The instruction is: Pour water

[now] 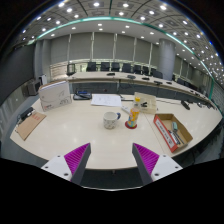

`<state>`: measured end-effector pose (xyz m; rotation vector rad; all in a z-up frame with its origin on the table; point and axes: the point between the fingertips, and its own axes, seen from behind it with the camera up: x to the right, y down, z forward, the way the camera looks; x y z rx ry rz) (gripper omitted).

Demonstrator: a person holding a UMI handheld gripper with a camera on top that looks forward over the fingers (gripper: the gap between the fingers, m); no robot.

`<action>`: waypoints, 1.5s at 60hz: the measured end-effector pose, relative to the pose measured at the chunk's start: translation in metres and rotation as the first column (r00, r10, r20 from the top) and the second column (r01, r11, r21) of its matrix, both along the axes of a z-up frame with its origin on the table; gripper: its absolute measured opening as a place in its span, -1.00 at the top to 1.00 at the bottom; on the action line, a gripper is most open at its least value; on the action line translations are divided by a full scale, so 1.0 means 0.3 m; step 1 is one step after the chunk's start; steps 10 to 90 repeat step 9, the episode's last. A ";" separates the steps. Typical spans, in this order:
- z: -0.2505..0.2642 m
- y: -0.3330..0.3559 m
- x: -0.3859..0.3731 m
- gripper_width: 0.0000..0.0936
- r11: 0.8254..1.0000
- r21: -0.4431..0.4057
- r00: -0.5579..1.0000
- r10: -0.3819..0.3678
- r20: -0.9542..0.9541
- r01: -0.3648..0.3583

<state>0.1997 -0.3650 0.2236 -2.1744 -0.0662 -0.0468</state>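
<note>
A white mug (111, 120) stands on the pale table (80, 125), beyond my fingers. Just to its right stands a bottle (133, 113) with a yellow-orange body and a red band near the top. My gripper (111, 157) is open and empty, well back from both, with its purple pads (77, 156) spread wide near the table's front edge. Nothing is between the fingers.
An open cardboard box (171, 131) lies right of the bottle. A flat brown box (29, 124) lies at the left. A white board (54, 95) and papers (106, 99) lie farther back. Desks and office chairs (110, 68) line the far side of the room.
</note>
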 end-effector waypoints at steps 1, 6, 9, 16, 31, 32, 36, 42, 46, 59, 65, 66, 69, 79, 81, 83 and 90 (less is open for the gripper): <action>0.002 -0.009 -0.002 -0.84 1.000 0.001 1.000 0.001 0.004 -0.001; 0.001 -0.041 -0.004 -0.84 1.000 -0.001 0.999 0.006 0.036 -0.006; 0.000 -0.051 -0.003 -0.84 1.000 -0.003 0.998 0.007 0.055 -0.007; 0.000 -0.051 -0.003 -0.84 1.000 -0.003 0.998 0.007 0.055 -0.007; 0.000 -0.051 -0.003 -0.84 1.000 -0.003 0.998 0.007 0.055 -0.007; 0.000 -0.051 -0.003 -0.84 1.000 -0.003 0.998 0.007 0.055 -0.007; 0.000 -0.051 -0.003 -0.84 1.000 -0.003 0.998 0.007 0.055 -0.007; 0.000 -0.051 -0.003 -0.84 1.000 -0.003 0.998 0.007 0.055 -0.007; 0.000 -0.051 -0.003 -0.84 1.000 -0.003 0.998 0.007 0.055 -0.007; 0.000 -0.051 -0.003 -0.84 1.000 -0.003 0.998 0.007 0.055 -0.007; 0.000 -0.051 -0.003 -0.84 1.000 -0.003 0.998 0.007 0.055 -0.007; 0.000 -0.051 -0.003 -0.84 1.000 -0.003 0.998 0.007 0.055 -0.007; 0.000 -0.051 -0.003 -0.84 1.000 -0.003 0.998 0.007 0.055 -0.007; 0.000 -0.051 -0.003 -0.84 1.000 -0.003 0.998 0.007 0.055 -0.007; 0.000 -0.051 -0.003 -0.84 1.000 -0.003 0.998 0.007 0.055 -0.007; 0.000 -0.051 -0.003 -0.84 1.000 -0.003 0.998 0.007 0.055 -0.007; 0.000 -0.051 -0.003 -0.84 1.000 -0.003 0.998 0.007 0.055 -0.007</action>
